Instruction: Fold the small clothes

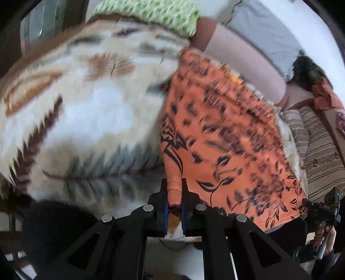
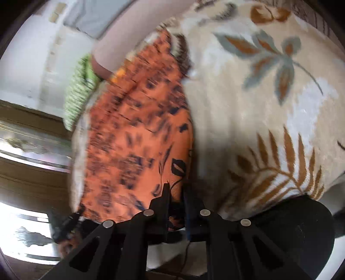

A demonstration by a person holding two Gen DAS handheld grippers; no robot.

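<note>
Motion smears the far half of the orange printed garment, so its leaf print there is unreadable. Its near corner disappears between the left tongs. The green patterned cloth at the blanket's far edge is blurred and cropped.

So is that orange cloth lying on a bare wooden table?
No, the orange leaf-print cloth lies on a cream blanket with a leaf pattern, not on bare wood.
</note>
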